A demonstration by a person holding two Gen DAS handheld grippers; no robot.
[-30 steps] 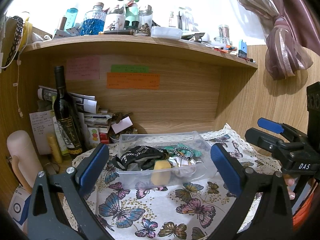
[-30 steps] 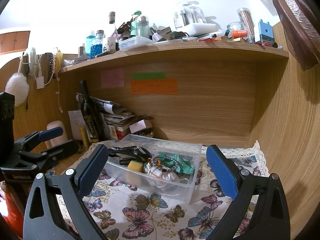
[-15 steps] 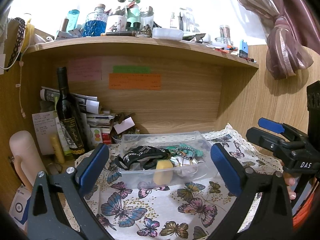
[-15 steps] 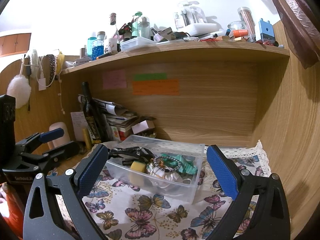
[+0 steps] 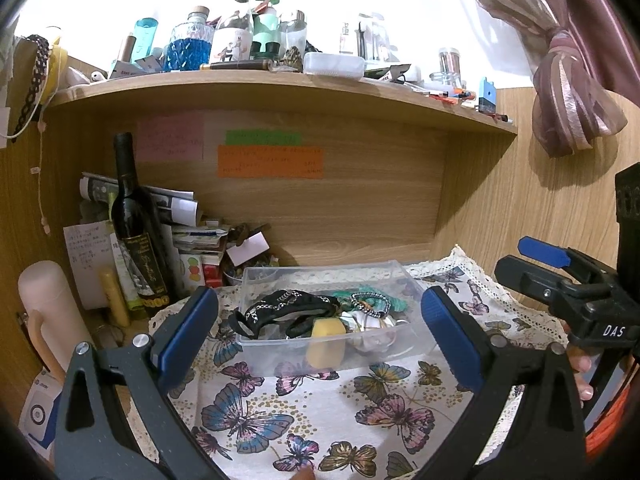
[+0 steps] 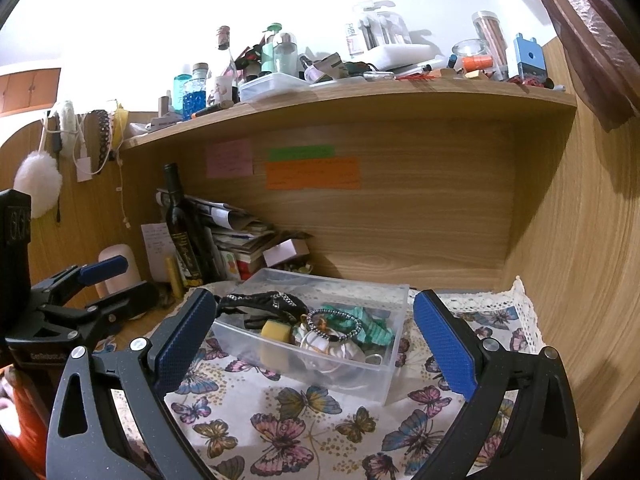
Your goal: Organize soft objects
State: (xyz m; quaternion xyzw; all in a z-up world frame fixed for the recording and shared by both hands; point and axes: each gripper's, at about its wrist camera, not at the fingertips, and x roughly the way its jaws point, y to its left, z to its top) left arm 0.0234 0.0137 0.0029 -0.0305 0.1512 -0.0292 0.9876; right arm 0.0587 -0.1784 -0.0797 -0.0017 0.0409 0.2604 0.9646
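A clear plastic bin [image 5: 276,350] [image 6: 394,364] stands on a butterfly-print cloth [image 5: 256,420] [image 6: 280,432]. In it lie a black strap with chain [image 5: 280,308] [image 6: 260,300], a yellow sponge [image 5: 326,340] [image 6: 275,334], a teal fabric piece [image 5: 396,303] [image 6: 372,326], a beaded bracelet [image 5: 370,300] [image 6: 334,318] and white soft items [image 5: 372,338] [image 6: 320,346]. My left gripper [image 5: 318,328] is open and empty, just in front of the bin. My right gripper [image 6: 312,328] is open and empty, also in front of the bin. Each gripper shows in the other's view, the right [image 5: 560,276] and the left [image 6: 92,284].
A dark wine bottle [image 5: 138,236] [image 6: 182,232], stacked papers [image 5: 176,216] and a pink cylinder [image 5: 50,312] stand left of the bin. A wooden shelf [image 5: 280,84] overhead carries several bottles. Wooden walls close the back and right. A curtain [image 5: 568,92] hangs at right.
Both grippers have drawn back slightly and tilted up; the bin sits a little lower in both views. The jaws stay open.
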